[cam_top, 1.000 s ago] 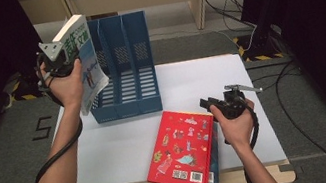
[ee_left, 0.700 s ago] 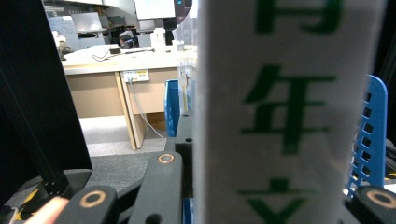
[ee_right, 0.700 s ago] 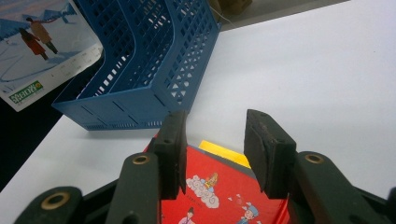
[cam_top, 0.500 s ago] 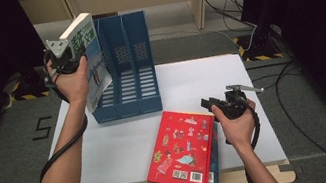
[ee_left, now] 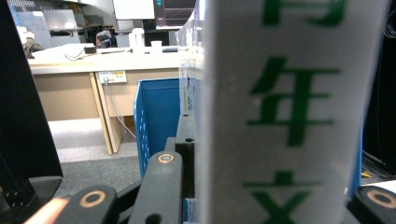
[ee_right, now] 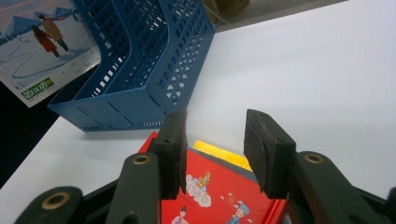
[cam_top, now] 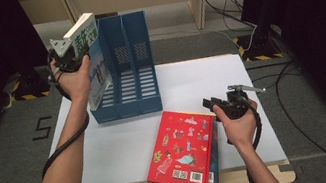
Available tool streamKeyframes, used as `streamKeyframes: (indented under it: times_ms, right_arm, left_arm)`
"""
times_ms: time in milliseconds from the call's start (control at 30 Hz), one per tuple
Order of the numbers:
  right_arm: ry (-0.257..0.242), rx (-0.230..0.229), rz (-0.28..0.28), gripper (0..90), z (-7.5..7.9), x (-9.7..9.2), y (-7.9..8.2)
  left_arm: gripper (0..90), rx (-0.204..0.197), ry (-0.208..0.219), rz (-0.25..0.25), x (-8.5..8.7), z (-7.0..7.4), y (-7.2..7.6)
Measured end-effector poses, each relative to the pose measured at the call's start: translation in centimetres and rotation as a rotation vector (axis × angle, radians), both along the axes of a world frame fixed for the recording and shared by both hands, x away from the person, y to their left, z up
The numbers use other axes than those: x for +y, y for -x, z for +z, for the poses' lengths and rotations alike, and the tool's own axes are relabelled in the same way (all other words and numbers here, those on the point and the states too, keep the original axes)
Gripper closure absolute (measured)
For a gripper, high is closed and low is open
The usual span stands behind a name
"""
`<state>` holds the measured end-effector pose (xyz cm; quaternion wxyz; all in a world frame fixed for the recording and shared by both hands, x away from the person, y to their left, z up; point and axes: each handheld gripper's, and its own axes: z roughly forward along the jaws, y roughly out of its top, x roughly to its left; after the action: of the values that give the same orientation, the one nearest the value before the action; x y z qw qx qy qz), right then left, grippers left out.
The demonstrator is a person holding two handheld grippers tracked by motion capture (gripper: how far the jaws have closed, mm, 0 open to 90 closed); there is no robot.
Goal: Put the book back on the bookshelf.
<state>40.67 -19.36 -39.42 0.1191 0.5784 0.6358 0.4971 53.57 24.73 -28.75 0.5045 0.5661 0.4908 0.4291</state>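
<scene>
Filing the white book

My left gripper (cam_top: 74, 56) clamps the white book (cam_top: 92, 58) upright, file rack (cam_top: 132, 84) slot just beyond; right gripper (ee_right: 215, 154) open, empty.

In the left gripper view the book (ee_left: 289, 116) clamped between the jaws is blurred and cut off by the top and bottom edges, and it hides the jaw on its far side. In the right gripper view the red book (ee_right: 219, 196) beneath the jaws is cut off by the bottom edge.
</scene>
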Motion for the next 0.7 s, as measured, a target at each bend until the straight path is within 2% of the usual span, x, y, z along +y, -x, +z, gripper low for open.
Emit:
streamKeyframes:
  times_ms: [300, 700]
  right_arm:
    - [0.003, 0.006, 0.0, 59.8, -0.3, -0.2, 0.0]
    - [0.01, 0.013, -0.005, 60.1, -0.8, -0.4, -0.1]
  left_arm:
    - [73.5, -0.016, 0.002, 0.001, 0.0, -0.2, -0.7]
    - [73.5, -0.007, -0.002, 0.005, -0.1, -0.9, -1.7]
